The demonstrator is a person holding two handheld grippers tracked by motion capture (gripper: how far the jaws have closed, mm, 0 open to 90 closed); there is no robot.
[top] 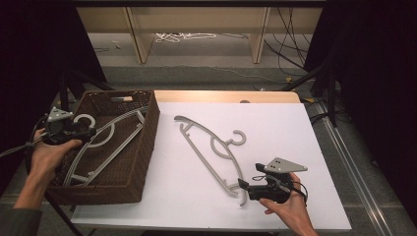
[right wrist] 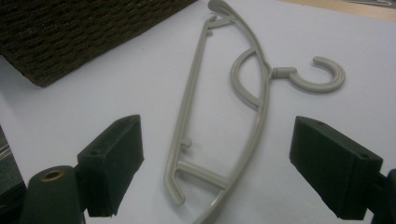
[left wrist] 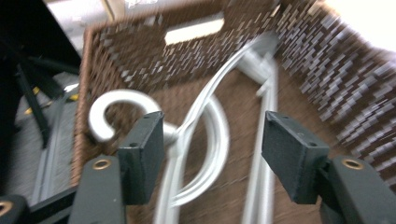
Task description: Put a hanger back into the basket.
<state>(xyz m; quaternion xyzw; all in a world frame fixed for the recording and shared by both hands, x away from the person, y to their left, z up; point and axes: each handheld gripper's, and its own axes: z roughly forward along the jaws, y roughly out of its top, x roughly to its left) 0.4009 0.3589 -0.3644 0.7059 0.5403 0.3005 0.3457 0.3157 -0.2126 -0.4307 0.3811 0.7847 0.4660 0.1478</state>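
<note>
**Hangers into the basket: where the next pick could be slipping**

In the high view, the left gripper (top: 86,129) is hanging over the near-left rim of the woven basket (top: 147,147), jaws apart and gripping nothing; a grey hanger (top: 105,142) is lying inside, its hook just beside the jaws. The right gripper (top: 244,188) is resting low on the white table (top: 295,128), pointing at the near end of a second hanger (top: 209,150); that hanger is lying flat, well apart from the basket.

In the left gripper view, the pads are standing wide with the stowed hanger's hook (left wrist: 116,109) and neck showing close behind the left pad (left wrist: 142,156); a careless withdrawal is likely risking a snag on that hook, dragging the hanger back up over the rim.

In the right gripper view, the jaws are spread wide around the table hanger's near end (right wrist: 196,177), touching nothing; the bars are thin and flat on the surface, so closing too high is probably meaning a miss, and pinching one end alone is risking the hanger swinging and catching the basket wall.
</note>
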